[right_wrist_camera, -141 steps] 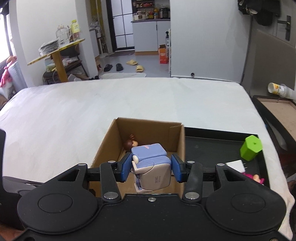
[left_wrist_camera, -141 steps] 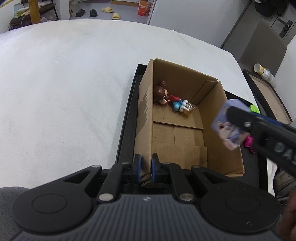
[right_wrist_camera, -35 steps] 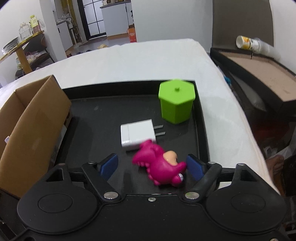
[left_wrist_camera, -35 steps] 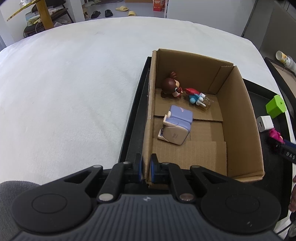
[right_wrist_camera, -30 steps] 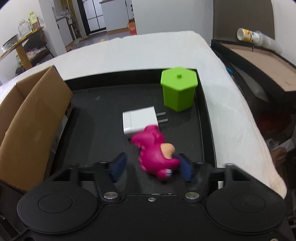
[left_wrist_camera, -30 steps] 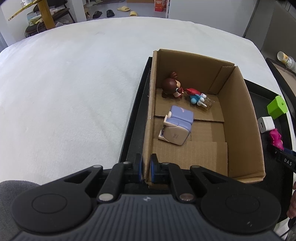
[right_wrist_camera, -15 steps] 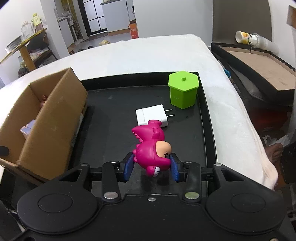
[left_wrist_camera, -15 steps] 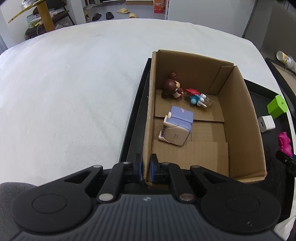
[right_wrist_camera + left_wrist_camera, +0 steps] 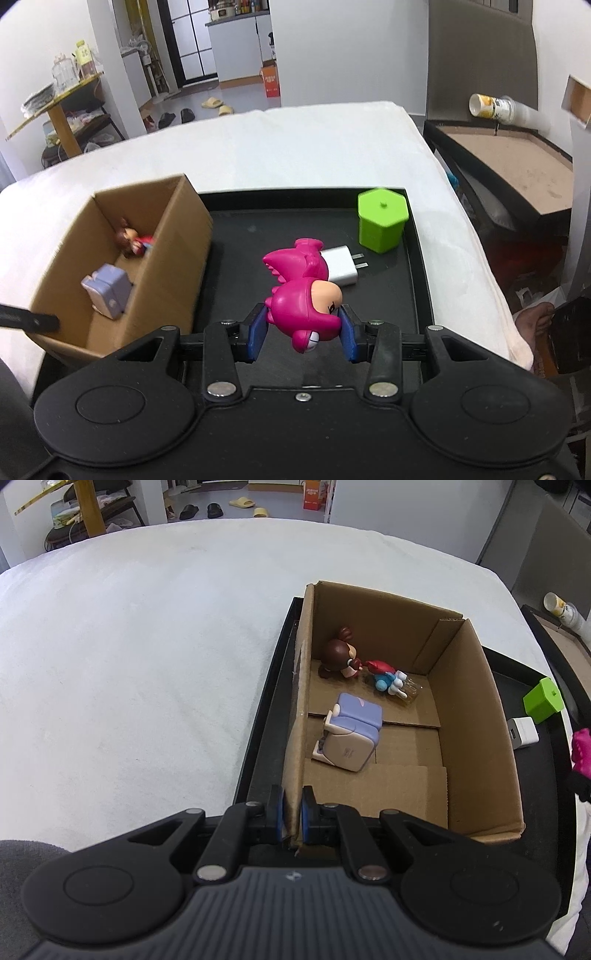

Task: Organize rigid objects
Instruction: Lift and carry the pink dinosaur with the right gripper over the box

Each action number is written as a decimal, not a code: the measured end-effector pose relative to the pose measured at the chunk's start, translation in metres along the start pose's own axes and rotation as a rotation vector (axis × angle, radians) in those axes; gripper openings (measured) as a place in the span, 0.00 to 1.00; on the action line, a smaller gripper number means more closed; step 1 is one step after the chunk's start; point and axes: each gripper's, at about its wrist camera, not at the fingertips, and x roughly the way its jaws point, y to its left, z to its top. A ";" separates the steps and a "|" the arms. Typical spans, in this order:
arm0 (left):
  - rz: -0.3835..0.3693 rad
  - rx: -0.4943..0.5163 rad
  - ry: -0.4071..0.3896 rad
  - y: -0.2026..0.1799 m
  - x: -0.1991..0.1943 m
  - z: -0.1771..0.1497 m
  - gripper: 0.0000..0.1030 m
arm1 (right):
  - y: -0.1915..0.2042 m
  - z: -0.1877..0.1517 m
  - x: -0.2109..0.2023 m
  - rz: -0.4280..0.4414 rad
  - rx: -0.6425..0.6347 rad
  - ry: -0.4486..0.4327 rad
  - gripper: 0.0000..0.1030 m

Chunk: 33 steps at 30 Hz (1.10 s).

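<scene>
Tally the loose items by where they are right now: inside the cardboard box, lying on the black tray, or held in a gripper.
In the box: 3 (brown-haired figurine, blue figurine, purple toy)
On the tray: 2 (green container, white charger)
In the right gripper: 1 (pink toy)
Total: 6

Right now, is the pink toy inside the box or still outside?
Outside. The right gripper holds the pink toy above the black tray, beside the cardboard box.
</scene>
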 end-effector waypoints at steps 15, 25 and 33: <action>-0.018 0.018 -0.002 0.000 0.000 -0.001 0.08 | 0.043 0.020 -0.018 0.006 -0.009 -0.032 0.39; -0.024 0.028 -0.003 0.000 -0.001 -0.001 0.09 | 0.079 0.030 -0.022 0.031 -0.028 -0.046 0.39; -0.034 0.019 -0.004 0.002 -0.001 -0.002 0.09 | 0.101 0.040 -0.023 0.053 -0.045 -0.066 0.39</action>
